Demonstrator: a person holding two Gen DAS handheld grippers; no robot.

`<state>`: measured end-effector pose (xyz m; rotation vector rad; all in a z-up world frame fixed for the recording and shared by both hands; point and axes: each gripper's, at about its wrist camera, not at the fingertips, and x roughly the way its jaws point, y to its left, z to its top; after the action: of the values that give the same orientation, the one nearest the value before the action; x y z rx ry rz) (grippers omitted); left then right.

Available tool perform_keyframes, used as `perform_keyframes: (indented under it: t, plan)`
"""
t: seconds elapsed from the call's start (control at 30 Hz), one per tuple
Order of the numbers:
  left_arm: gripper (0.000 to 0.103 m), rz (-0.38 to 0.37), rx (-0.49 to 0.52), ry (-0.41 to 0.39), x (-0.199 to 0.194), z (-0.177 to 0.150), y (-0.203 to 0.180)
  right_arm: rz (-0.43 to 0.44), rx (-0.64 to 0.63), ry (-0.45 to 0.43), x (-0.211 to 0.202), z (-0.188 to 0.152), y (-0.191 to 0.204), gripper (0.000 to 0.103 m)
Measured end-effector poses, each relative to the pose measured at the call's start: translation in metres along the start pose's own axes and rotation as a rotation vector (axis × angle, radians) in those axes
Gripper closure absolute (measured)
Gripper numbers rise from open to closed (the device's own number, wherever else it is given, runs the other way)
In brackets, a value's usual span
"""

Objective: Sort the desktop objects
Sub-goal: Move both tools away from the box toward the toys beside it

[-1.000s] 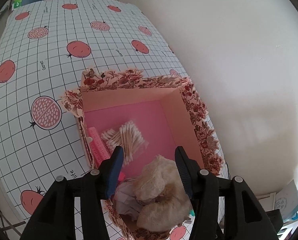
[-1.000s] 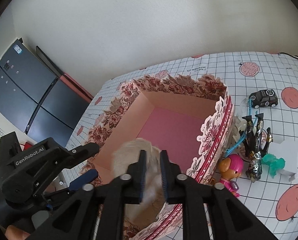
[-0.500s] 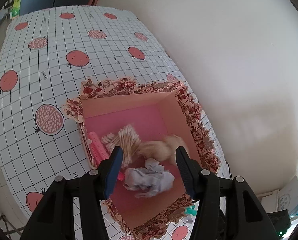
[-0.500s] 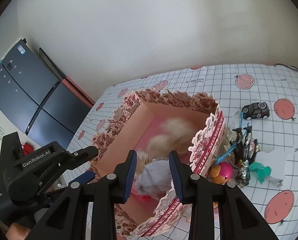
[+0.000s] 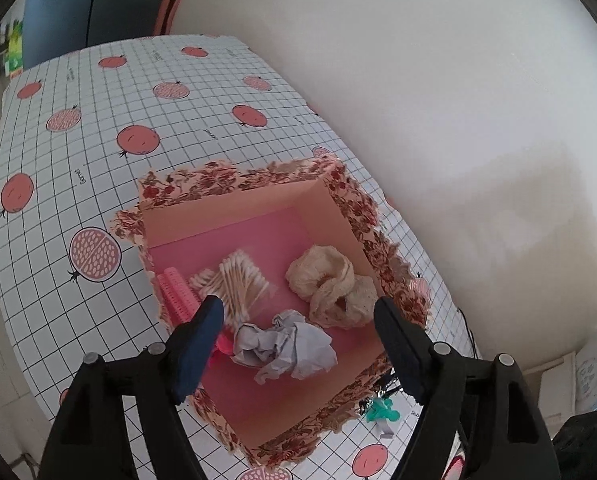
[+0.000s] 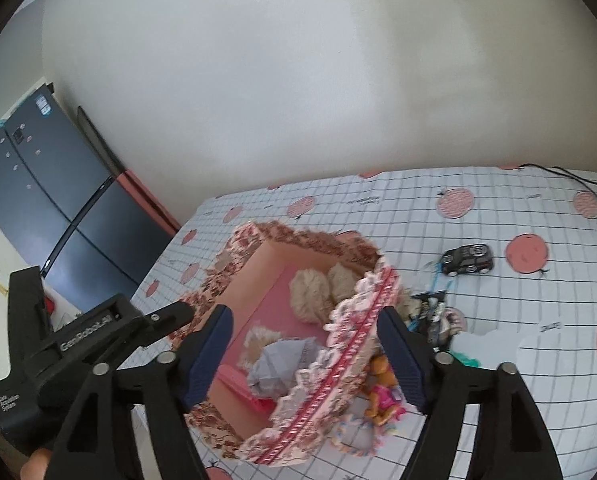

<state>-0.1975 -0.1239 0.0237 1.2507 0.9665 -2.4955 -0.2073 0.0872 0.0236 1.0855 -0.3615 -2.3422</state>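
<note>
Cream scrunchie (image 5: pixel 330 286) dropped flat into the box (image 5: pixel 234 192), lying crosswise.

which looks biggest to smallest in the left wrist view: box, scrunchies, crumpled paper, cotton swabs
1. box
2. scrunchies and crumpled paper: too alike to rank
3. cotton swabs

One box, four kinds of thing inside, by my count.
I see one floral-edged pink cardboard box (image 5: pixel 258 184) holding two cream lace scrunchies (image 5: pixel 322 270), one crumpled grey paper ball (image 5: pixel 286 346), one bundle of cotton swabs (image 5: pixel 238 280), one pink ribbed hair roller (image 5: pixel 176 294); outside, one black toy car (image 6: pixel 467 259).
</note>
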Motion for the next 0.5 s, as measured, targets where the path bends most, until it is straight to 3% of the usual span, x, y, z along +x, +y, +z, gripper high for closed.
perform_keyframes:
  t: [0.13,0.33,0.5]
  plan:
    - [0.023,-0.004,0.029,0.004,0.000,-0.006,-0.012,-0.054,0.013,-0.020,-0.006,0.004,-0.014,0.001]
    - [0.021,0.007,0.058,0.013,0.001,-0.018,-0.027,-0.079,0.050,-0.064,-0.023,0.008,-0.037,0.000]
    - [0.021,0.023,0.093,0.004,0.000,-0.026,-0.040,-0.107,0.074,-0.040,-0.027,0.012,-0.052,0.000]
